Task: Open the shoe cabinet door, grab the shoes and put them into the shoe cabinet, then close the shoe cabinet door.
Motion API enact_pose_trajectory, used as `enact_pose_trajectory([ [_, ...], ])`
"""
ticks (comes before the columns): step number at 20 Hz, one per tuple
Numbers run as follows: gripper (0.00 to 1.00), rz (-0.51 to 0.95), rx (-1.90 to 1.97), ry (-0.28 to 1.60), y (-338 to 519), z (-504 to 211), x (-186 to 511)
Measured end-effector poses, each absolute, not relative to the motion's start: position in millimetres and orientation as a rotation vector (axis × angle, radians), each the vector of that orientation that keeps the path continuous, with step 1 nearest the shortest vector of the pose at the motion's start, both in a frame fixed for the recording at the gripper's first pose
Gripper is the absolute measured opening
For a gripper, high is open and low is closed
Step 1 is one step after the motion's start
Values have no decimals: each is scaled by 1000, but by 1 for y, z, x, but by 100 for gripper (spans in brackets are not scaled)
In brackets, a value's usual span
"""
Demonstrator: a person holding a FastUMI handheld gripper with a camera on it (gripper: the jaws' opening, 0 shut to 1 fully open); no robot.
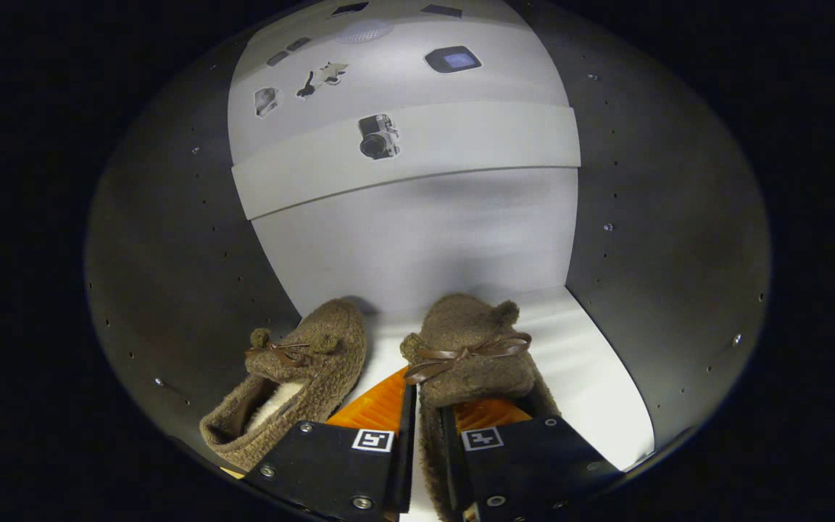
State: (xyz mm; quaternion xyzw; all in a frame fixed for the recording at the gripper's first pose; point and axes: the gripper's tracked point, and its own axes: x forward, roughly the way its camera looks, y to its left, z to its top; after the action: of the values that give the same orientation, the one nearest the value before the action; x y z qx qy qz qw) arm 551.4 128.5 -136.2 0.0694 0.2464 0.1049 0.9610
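We see the gripper (pixel 428 424) inside the shoe cabinet (pixel 171 275), and its two fingers are clenched on the side wall of the right slipper (pixel 472 355), which has a brown ribbon bow on top. This slipper rests on the white shelf (pixel 591 362). The left slipper (pixel 294 377) lies just beside it, slightly tilted, near the dark left wall of the cabinet.

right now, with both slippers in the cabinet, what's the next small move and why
Probably open the gripper and let go. Its fingers pinch the side wall of the right slipper, which already sits on the white shelf beside the left slipper, inside the cabinet's dark walls.
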Motion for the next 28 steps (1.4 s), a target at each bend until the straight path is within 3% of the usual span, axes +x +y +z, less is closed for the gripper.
enact_pose_trajectory([
  [10,21,188,114,417,116,-100,500],
  [19,21,162,110,283,104,-34,379],
  [24,24,133,112,199,91,-6,294],
  [28,38,80,117,149,71,6,222],
])
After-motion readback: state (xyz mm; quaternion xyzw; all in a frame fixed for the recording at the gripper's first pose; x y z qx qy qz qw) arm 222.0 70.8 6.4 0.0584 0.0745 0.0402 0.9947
